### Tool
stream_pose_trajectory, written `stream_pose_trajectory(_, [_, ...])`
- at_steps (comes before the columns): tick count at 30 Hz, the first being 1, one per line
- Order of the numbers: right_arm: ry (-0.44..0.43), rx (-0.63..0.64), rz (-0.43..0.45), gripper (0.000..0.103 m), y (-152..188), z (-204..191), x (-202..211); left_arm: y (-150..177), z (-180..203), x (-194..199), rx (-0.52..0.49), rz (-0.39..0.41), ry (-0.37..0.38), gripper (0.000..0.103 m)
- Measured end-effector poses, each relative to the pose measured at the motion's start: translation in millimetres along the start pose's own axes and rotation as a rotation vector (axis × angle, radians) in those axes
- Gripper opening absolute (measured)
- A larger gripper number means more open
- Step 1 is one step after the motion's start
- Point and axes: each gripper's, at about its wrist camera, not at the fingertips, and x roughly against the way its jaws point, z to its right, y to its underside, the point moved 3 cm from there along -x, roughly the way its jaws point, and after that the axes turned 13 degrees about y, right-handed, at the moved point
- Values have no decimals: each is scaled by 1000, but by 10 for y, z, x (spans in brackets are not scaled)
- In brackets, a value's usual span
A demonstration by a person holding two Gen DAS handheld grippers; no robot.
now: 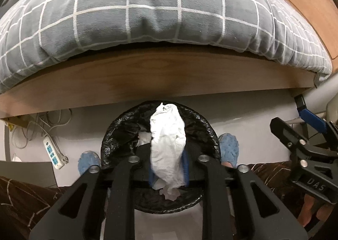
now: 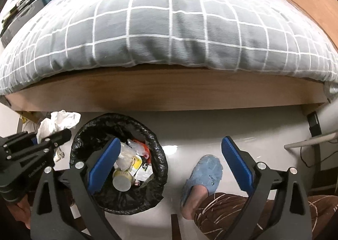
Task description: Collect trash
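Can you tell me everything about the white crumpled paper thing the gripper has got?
The tissue is white, thin and crumpled, like soft paper, bunched into a long wrinkled strip. It stands between the blue pads of the left gripper, which pinch its lower part; a ragged bit sticks out below. It hangs right above the open trash bin lined with a black bag, not yet dropped in.

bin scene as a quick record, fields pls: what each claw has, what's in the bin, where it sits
left claw: closed on tissue, held over bin
right claw: open, nothing between its pads
bin: black liner, on white floor beside bed
bin contents: cup, wrappers, paper
person: blue slipper right of bin
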Motion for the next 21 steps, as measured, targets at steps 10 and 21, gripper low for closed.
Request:
stream_pose_trajectory(10, [-3,3,14,92,-42,-28,99,25,-113,-30,9,17,-76,69])
stream_pose_trajectory(21, [-2,1,63,92,-166,-57,293,-66,-151,285,-6,119,-130,97])
